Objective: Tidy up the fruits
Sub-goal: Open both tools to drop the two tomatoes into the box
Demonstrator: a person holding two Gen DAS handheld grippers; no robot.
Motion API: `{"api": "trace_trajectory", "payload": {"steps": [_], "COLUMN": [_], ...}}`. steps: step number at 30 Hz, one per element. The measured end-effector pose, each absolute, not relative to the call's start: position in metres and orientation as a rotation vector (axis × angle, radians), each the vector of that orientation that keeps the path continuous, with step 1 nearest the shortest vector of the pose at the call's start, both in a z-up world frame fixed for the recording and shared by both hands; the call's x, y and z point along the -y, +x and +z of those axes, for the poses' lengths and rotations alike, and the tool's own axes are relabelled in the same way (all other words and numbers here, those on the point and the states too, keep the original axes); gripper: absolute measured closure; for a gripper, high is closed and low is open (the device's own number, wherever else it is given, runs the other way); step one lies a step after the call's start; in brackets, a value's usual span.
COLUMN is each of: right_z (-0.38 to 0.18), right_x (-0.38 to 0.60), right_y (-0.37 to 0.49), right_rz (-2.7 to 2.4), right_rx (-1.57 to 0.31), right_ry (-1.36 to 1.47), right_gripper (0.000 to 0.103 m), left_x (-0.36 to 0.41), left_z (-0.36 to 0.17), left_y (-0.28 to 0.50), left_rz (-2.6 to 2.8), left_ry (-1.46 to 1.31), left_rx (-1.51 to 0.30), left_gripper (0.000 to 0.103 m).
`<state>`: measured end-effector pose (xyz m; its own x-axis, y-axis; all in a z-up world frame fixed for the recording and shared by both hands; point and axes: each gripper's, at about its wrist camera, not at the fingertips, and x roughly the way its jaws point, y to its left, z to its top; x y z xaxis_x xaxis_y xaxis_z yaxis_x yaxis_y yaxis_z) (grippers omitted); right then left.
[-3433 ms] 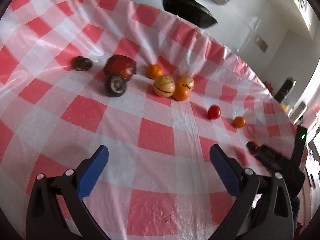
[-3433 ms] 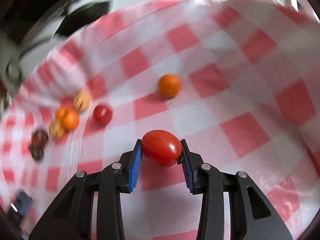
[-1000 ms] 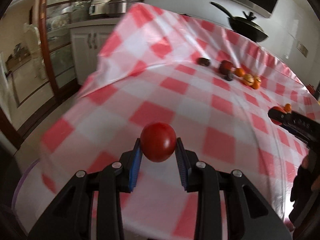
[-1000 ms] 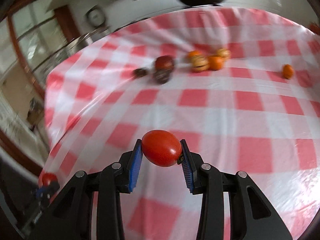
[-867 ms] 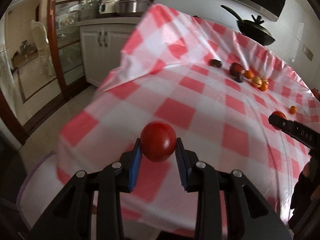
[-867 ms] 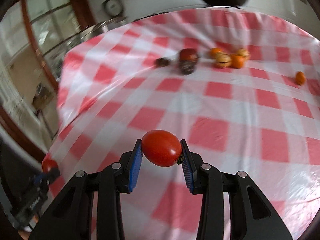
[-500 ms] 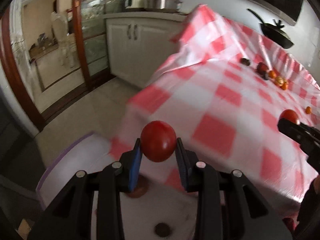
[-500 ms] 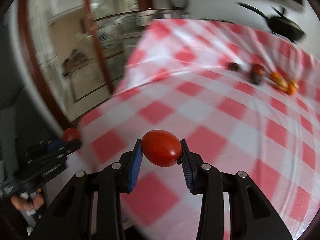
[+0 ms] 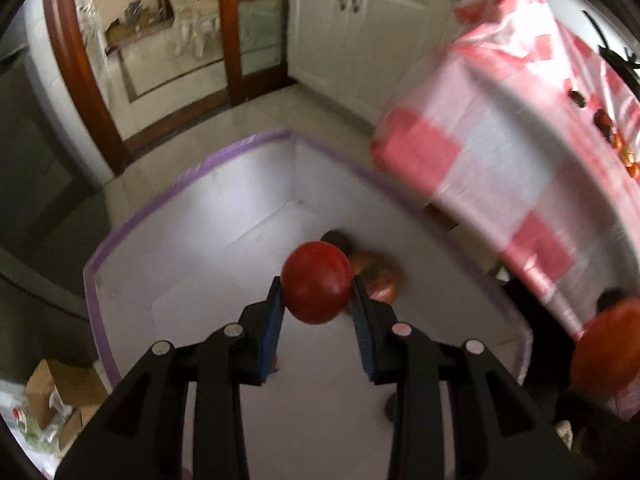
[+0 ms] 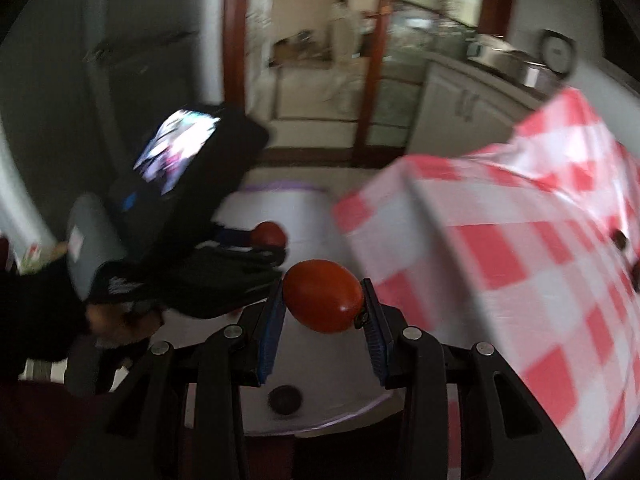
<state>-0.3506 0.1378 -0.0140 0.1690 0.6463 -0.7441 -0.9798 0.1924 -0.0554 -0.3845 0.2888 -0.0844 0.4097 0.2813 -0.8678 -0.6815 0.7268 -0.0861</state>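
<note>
My left gripper is shut on a round red tomato and holds it over a white box with a purple rim on the floor. Fruits lie in the box behind the tomato. My right gripper is shut on an oval red tomato, above the same box. The left gripper with its tomato shows in the right wrist view. The right gripper's tomato shows blurred at the left wrist view's right edge.
The table with the red-and-white checked cloth stands to the right of the box, with several fruits still on it. A small dark fruit lies in the box. White cabinets and a wooden door frame stand behind.
Both grippers have swung left off the table and down toward the white box on the floor, each still holding its tomato.
</note>
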Motion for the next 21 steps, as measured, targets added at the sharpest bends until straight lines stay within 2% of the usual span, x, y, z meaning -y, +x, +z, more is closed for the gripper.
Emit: {"api": "trace_trajectory", "payload": {"steps": [11,19,20,21], "right_z": [-0.106,-0.135,-0.135,-0.135], "right_x": [-0.172,-0.175,-0.175,-0.175], "right_y": [-0.367,-0.36,-0.359,-0.359], "right_rz": [1.325,1.335,1.337,1.34], "right_rx": [-0.844,-0.916,-0.921,-0.921], "right_ry": [-0.869,-0.911,-0.907,-0.907], "right_gripper": [0.065,0.064,0.064,0.064], "left_x": [-0.311,-0.314,-0.314,-0.315], "left_z": [-0.14,-0.147,-0.147,-0.149], "left_y": [-0.408,-0.405,-0.404,-0.406], "left_rz": [0.761,0.79,0.791,0.788], "left_ry": [-0.584,-0.583,-0.582,-0.584], "left_rx": [-1.1,-1.12,-1.121,-1.125], "left_gripper": [0.069,0.068,0.066,0.057]}}
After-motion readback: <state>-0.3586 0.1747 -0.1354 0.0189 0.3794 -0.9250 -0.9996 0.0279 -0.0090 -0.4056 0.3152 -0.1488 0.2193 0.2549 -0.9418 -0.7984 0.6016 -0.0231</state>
